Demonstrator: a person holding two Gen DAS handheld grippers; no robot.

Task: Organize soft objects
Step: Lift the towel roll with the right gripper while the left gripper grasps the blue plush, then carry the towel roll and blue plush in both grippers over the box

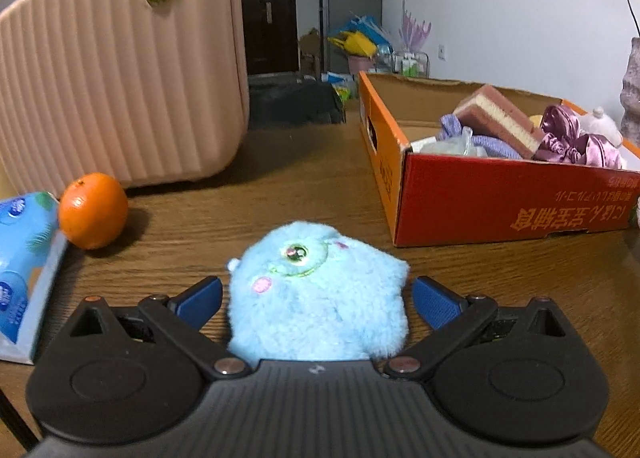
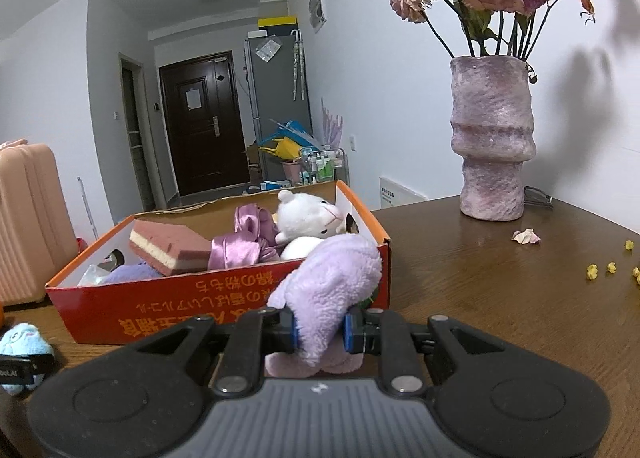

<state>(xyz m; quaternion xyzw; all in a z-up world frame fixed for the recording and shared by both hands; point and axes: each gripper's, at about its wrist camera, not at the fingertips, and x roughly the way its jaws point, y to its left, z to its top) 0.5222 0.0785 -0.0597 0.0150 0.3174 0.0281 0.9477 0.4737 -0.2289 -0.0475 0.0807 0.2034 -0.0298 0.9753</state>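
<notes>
The blue plush toy (image 1: 316, 290) lies on the wooden worktop (image 1: 248, 194) between the spread fingers of the left gripper (image 1: 318, 296); both blue pads stand clear of its fur, one on each side, so the jaws are wide apart and grip nothing. The right gripper (image 2: 320, 328) is clamped tight on a lilac fluffy soft toy (image 2: 332, 290), its pads sunk into the pile, and the toy hangs in front of the near wall of the orange cardboard box (image 2: 168, 298). That box sits on the worktop toward the wall-side edge and already contains a pink sponge (image 2: 170, 250), a purple satin scrunchie (image 2: 240, 246), a white plush animal (image 2: 312, 222) and a lavender cloth (image 2: 128, 272). At the worktop's left edge an orange (image 1: 93, 210) rests against a blue tissue pack (image 1: 24, 270), with a pink ribbed suitcase (image 1: 116, 74) behind them. A mauve vase (image 2: 492, 138) of dried roses stands at the far right corner; small yellow bits (image 2: 610, 268) and a fallen petal (image 2: 527, 236) lie near it.
</notes>
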